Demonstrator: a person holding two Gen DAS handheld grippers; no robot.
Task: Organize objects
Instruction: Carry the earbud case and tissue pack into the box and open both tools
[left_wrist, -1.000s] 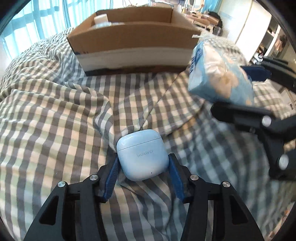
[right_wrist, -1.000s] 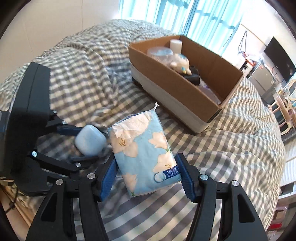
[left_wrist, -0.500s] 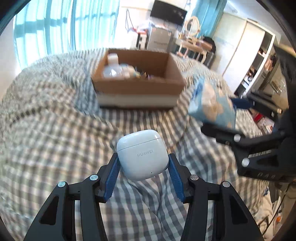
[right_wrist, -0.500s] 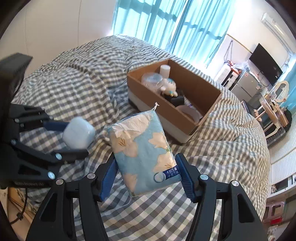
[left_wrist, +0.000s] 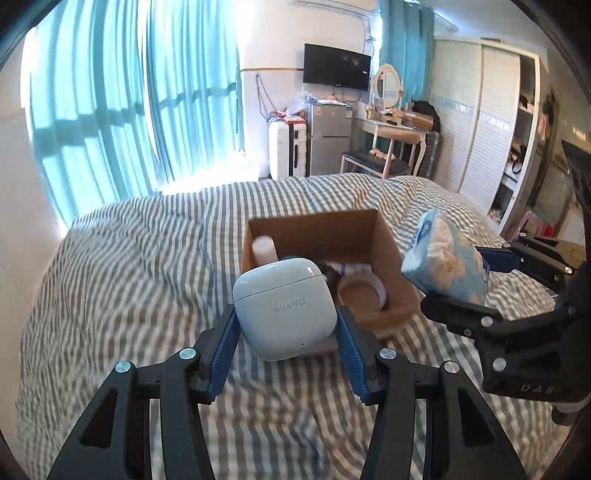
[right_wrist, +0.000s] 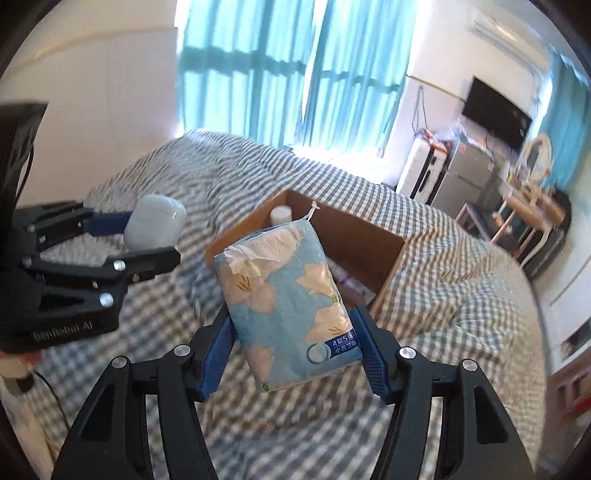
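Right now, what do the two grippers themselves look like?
Both match: the left gripper and right gripper have black, angular frames with triangular cutouts and silver screw heads, ending in ribbed blue pads. The left gripper's side carries pale lettering, seen from the right wrist view. No sleeves or hands are clearly visible.

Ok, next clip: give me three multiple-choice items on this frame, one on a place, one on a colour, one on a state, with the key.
1. Where does the cardboard box sit?
A. on the checked bedspread
B. on the floor
C. on the dressing table

2. What colour are the curtains?
A. red
B. teal
C. yellow

3. What are the left tongs doing?
A. hanging open and empty
B. gripping a mug
C. gripping the white earbud case

Key: 1 A, the box rests on the bedspread ahead of both tongs. 2 B, the window drapes glow teal. 3 C, the blue pads press both sides of the case, while the right tongs hold the tissue pack.
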